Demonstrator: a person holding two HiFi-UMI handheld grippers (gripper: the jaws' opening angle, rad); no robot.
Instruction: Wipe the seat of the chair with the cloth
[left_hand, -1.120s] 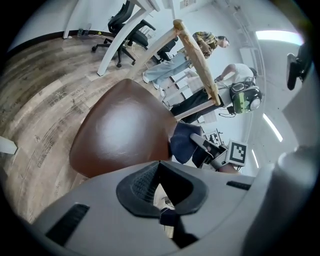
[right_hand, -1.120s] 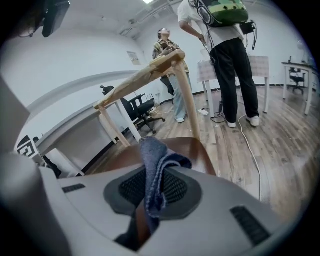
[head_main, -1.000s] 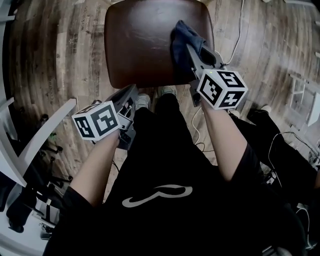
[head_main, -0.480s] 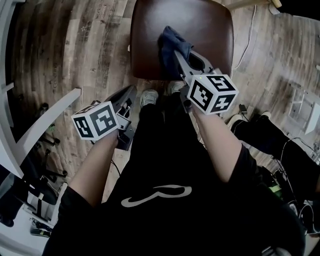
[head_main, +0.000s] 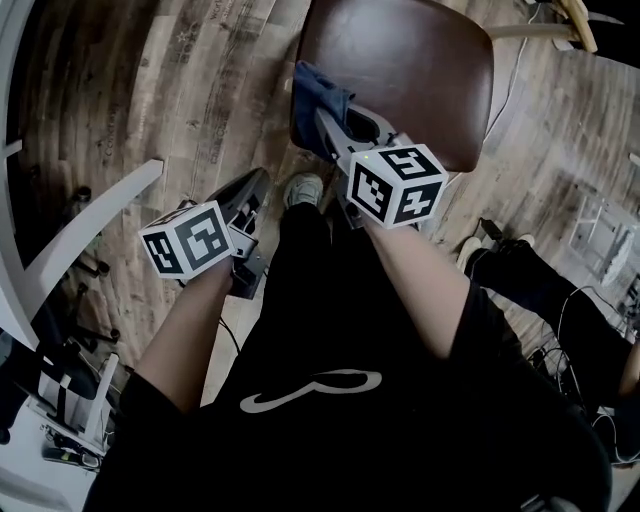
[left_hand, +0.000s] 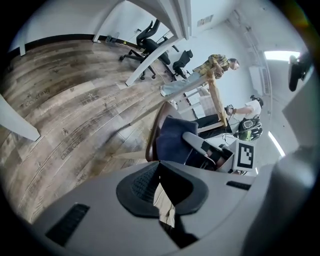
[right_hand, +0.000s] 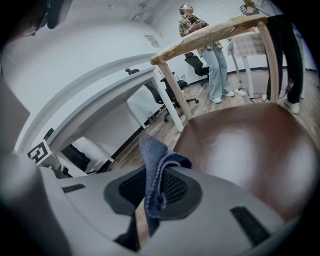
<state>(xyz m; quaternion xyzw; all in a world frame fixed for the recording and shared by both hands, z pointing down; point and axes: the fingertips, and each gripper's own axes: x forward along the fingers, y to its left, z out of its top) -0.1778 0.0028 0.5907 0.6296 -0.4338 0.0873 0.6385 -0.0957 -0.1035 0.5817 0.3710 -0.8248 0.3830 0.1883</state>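
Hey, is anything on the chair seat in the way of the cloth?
Nothing visible. The right gripper is shut on the cloth at the edge of the seat, and the brown surface beside it is bare.

Open-plan office or lab space: long white desks (right_hand: 95, 107), black swivel office chairs (left_hand: 149, 34), wood-plank floor (left_hand: 65, 95), person (right_hand: 215, 70) standing in background by more tables.
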